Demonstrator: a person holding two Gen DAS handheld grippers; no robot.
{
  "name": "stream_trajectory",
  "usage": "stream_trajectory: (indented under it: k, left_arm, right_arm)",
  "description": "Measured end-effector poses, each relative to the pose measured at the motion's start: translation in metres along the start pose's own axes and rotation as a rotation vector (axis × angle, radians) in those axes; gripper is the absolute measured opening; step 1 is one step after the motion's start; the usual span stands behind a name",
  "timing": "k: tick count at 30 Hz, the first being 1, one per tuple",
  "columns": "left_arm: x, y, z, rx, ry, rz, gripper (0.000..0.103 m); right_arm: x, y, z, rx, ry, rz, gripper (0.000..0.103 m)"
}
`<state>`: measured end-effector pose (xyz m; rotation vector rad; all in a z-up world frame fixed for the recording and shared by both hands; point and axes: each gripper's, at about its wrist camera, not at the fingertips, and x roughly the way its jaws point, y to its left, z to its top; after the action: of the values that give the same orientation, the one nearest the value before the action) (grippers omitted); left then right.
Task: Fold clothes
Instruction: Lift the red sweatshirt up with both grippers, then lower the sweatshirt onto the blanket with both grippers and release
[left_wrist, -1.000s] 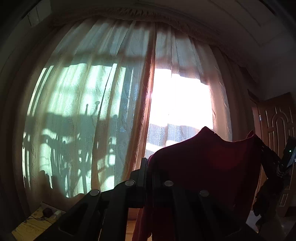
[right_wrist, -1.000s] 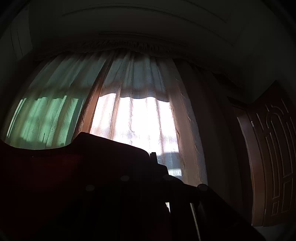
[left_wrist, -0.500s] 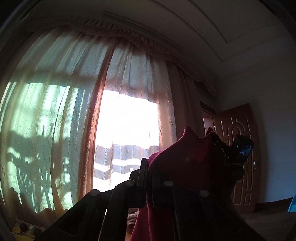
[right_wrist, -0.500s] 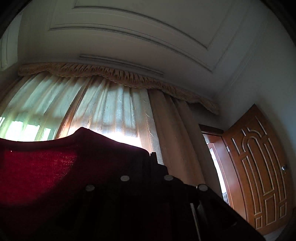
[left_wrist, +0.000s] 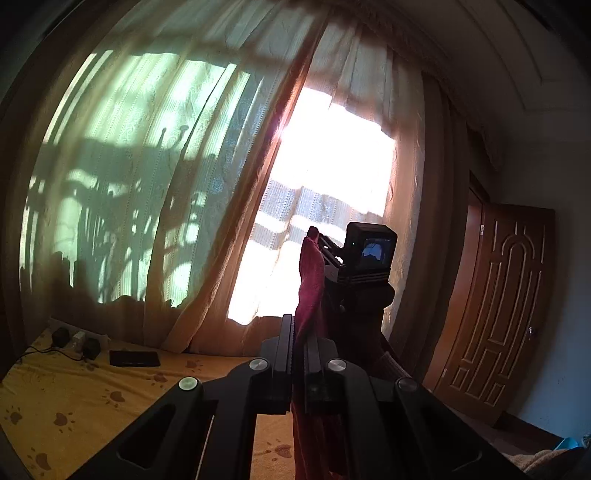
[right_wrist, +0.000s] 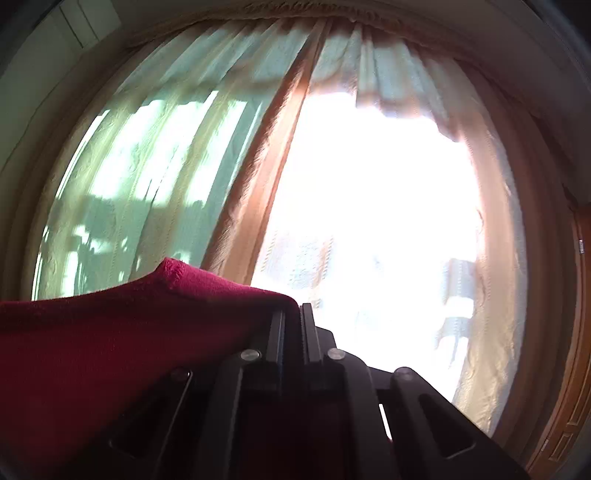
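A dark red knitted garment (left_wrist: 309, 291) hangs in the air between my two grippers. My left gripper (left_wrist: 298, 325) is shut on one edge of it; the cloth runs up from the jaws as a narrow strip, seen edge-on. The right gripper's body and camera (left_wrist: 364, 258) show just beyond it in the left wrist view, holding the far end. In the right wrist view my right gripper (right_wrist: 293, 314) is shut on the garment (right_wrist: 110, 343), which spreads out to the left and below. The garment's lower part is hidden.
A bed with a yellow paw-print sheet (left_wrist: 92, 398) lies below at left, with a dark phone (left_wrist: 135, 358) and chargers (left_wrist: 74, 341) near the curtain (left_wrist: 166, 184). A brown wooden door (left_wrist: 502, 314) stands at right. A bright window (right_wrist: 369, 203) faces both cameras.
Both grippers tilted down from the ceiling towards the window and bed. The garment, seen broad before, now shows edge-on in the left view, with the right gripper closer in front.
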<state>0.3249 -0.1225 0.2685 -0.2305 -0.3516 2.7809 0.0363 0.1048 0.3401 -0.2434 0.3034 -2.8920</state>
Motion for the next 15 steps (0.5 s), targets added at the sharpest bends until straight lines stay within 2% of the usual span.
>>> stream_trajectory:
  k: [5, 9, 12, 15]
  left_arm:
    - [0.022, 0.121, -0.065, -0.209, 0.158, 0.242, 0.004]
    - [0.040, 0.219, -0.117, -0.377, 0.285, 0.438, 0.004]
    - [0.054, 0.293, -0.156, -0.504, 0.381, 0.585, 0.004]
    - [0.059, 0.327, -0.186, -0.556, 0.456, 0.626, 0.004]
  right_arm:
    - [0.082, 0.154, -0.095, -0.063, 0.224, 0.241, 0.008]
    - [0.122, 0.268, -0.177, -0.179, 0.418, 0.394, 0.008]
    - [0.142, 0.325, -0.231, -0.237, 0.547, 0.466, 0.008]
    - [0.154, 0.345, -0.256, -0.259, 0.648, 0.524, 0.010]
